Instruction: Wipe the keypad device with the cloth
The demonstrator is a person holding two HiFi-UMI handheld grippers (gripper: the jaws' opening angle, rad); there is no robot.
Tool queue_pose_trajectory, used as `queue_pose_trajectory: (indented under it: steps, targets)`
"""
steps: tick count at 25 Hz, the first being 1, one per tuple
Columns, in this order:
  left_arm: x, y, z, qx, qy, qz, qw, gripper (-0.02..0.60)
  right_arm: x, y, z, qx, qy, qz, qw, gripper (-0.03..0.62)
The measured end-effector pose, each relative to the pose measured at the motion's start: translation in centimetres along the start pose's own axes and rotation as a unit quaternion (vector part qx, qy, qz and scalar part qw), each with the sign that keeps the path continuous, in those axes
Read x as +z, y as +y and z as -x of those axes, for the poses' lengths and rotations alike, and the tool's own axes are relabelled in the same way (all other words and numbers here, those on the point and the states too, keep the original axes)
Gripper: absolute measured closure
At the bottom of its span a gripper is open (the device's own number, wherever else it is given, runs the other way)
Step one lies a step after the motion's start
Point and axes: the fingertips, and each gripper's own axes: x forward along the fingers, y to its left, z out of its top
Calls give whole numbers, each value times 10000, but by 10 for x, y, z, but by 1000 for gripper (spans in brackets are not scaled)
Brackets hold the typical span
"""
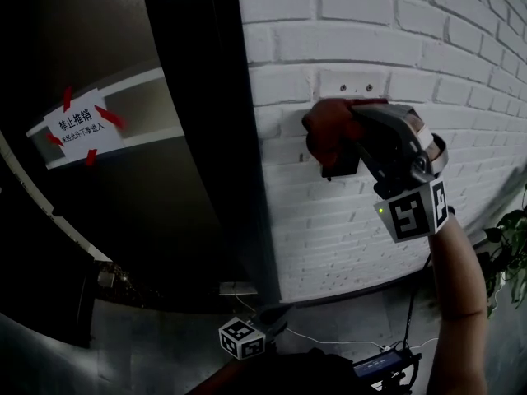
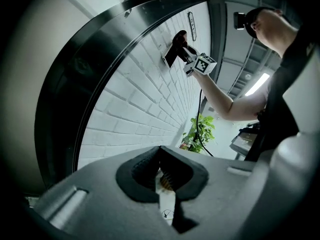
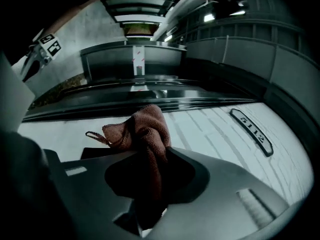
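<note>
A black keypad device [image 1: 342, 168] is mounted on the white brick wall [image 1: 395, 39]. A red-brown cloth [image 1: 326, 130] lies over its upper left part, and my right gripper [image 1: 350, 138] is shut on that cloth and holds it against the device. In the right gripper view the cloth [image 3: 142, 131] bunches out of the jaws, with the device's dark edge [image 3: 95, 153] just beyond. My left gripper [image 1: 276, 321] hangs low by the door frame, shut and empty [image 2: 162, 170]. From there the device [image 2: 169, 57] and the cloth [image 2: 178, 35] show far up the wall.
A black door frame [image 1: 226, 155] and a dark glass door with a white sign [image 1: 81, 125] stand left of the wall. A small plate [image 1: 352, 84] sits above the device, a number plate [image 3: 251, 130] farther along. A plant [image 1: 512, 249] and a cabled box [image 1: 387, 360] are lower right.
</note>
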Motion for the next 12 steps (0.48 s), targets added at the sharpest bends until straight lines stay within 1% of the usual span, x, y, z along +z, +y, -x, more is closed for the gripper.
queue_pose_trajectory:
  steps: [4,7,9,10,12]
  targets:
    - [-3,1,-3,-21,34,-37,10000,578,-7,75,9,676,153,696,9952,508]
    - [-3,1,-5,-32,63,-74,9999,578,-14,106,17,1057,182,1131,9878,508]
    - [-3,1,-6,-33,61,-77,9999,578,-17,106,18,1132,194,1339,9843,508]
    - [-3,0,-7,-40,58,-77,9999,578,-17,98,17,1073,196,1338,9850,508]
    - [-4,-2,-9,-59,54,-69,9999,578,-16,72,13,789,178,1100,9906,507]
